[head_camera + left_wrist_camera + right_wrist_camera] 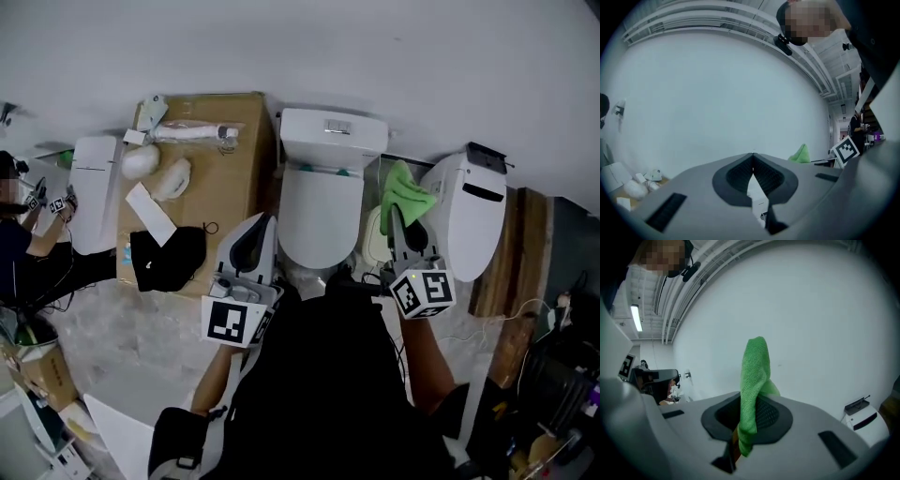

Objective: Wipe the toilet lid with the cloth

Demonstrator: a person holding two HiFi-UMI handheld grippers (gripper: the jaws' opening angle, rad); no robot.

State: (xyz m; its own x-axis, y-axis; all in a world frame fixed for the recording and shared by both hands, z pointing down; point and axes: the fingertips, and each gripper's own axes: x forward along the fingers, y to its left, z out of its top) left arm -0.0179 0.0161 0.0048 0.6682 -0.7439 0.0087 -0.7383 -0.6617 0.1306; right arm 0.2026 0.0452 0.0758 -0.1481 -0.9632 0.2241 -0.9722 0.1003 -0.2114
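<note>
Locate the right gripper (397, 217) right of the white toilet lid (321, 211), fingers clamped on a fold of the green cloth (406, 190), with the loose end standing up above the jaws, clear of the lid. Note the left gripper (263, 225) just beside the lid's left edge, fingers pressed together at the tips with nothing between them. Find a cardboard box (202, 178) further left of the lid.

The person holds the light grey plastic left gripper (262, 225) pointing forward and upward, its dark-padded jaws pressed together at the tips with nothing between them. The matching right gripper (397, 217) points the same way, its jaws clamped on a green microfibre cloth (752, 376). The left forearm (214, 382) and right forearm (427, 361) reach forward, well apart.
</note>
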